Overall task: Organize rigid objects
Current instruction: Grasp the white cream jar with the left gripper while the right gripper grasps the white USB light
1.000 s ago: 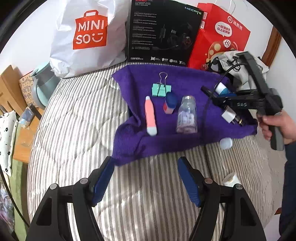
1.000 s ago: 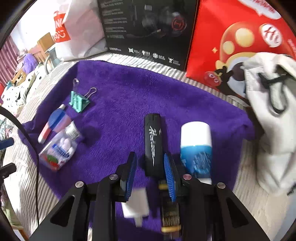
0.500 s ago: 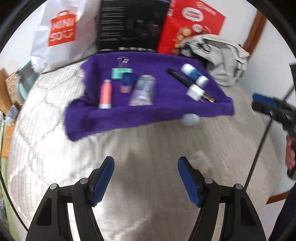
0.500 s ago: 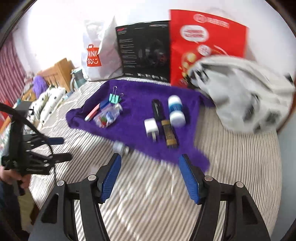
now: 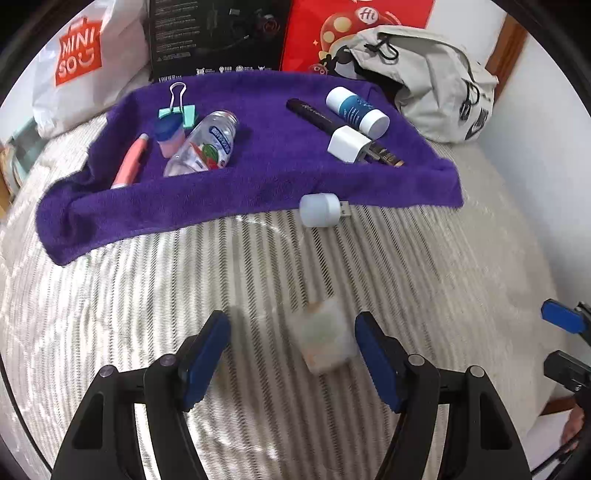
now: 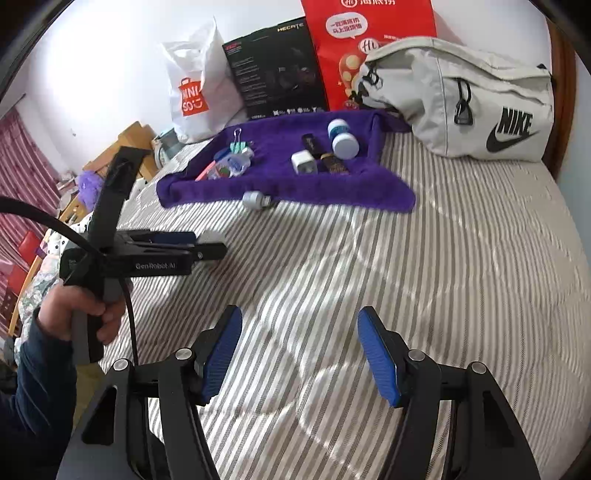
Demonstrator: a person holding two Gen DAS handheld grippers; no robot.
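Observation:
A purple towel (image 5: 258,184) on the striped bed holds a green binder clip (image 5: 177,109), a pink pen (image 5: 129,164), a small pink bottle (image 5: 170,133), a clear bottle (image 5: 205,147), a black pen (image 5: 314,114), a white plug (image 5: 347,144) and a white-and-blue bottle (image 5: 356,109). A white USB lamp (image 5: 320,209) lies on the bed at the towel's front edge. My left gripper (image 5: 291,354) is open over a blurred translucent little box (image 5: 325,341) that lies close to its right finger. My right gripper (image 6: 299,354) is open over bare bedding, nothing between its fingers.
A grey Nike bag (image 6: 461,103) lies at the back right beside the towel (image 6: 295,184). A red bag (image 5: 354,29), a black box (image 5: 218,33) and a white Miniso bag (image 5: 81,55) stand against the wall. A hand (image 6: 85,310) holds the left gripper (image 6: 207,245).
Both grippers have drawn back from the towel toward the near side of the bed. The right gripper's jaws stand wider, away from the white plug. The left gripper now frames the translucent box.

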